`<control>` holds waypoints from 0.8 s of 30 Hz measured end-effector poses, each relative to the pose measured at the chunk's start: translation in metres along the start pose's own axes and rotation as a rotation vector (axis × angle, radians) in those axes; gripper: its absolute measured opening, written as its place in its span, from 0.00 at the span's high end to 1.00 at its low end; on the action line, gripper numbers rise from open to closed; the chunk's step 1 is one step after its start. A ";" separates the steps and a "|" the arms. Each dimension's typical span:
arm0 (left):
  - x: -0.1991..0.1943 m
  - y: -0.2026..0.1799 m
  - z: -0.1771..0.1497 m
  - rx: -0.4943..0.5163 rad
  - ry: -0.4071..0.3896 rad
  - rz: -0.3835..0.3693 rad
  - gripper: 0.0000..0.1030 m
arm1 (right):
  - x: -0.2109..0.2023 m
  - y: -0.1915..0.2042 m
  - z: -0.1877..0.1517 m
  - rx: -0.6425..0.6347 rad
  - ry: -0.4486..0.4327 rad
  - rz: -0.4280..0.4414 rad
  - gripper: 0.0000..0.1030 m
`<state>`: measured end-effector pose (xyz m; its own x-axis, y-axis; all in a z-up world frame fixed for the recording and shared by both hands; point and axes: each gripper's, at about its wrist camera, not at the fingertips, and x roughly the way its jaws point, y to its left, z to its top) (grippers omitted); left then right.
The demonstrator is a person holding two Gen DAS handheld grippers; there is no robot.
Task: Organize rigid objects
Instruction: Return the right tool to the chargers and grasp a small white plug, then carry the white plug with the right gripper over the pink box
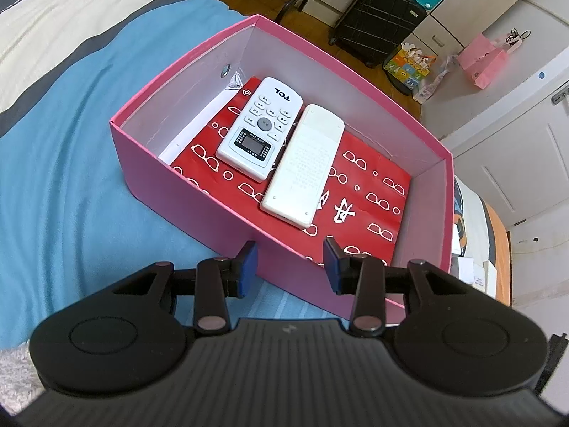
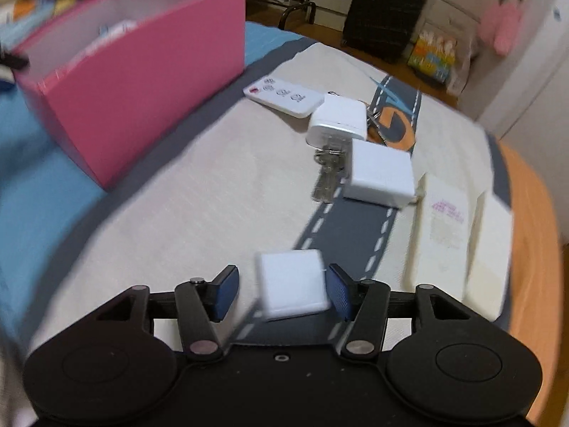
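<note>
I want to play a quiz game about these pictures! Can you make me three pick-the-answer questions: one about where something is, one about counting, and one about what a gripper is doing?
1. Where is the TCL remote?
A. on the floor
B. in the pink box
C. on the suitcase

2. How many remotes lie in the box?
A. two
B. four
C. none

3. How is the right gripper?
A. shut tight with nothing in it
B. out of view
C. open around a white cube

Answers:
1 B, it lies on the red paper inside the box.
2 A, the TCL one and a plain white remote beside it.
3 C, a gap shows between the cube and one finger.
</note>
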<state>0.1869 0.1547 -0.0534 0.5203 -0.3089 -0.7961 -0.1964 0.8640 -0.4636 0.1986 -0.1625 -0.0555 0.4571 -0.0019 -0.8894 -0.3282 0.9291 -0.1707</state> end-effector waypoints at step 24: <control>-0.002 -0.004 -0.002 0.033 -0.020 0.018 0.63 | -0.103 0.068 0.084 0.009 -0.382 0.260 0.52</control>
<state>0.1853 0.1512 -0.0508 0.5331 -0.2854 -0.7964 -0.1785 0.8822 -0.4357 0.1986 -0.0680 0.0604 0.6334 0.3664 -0.6816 -0.4658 0.8839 0.0423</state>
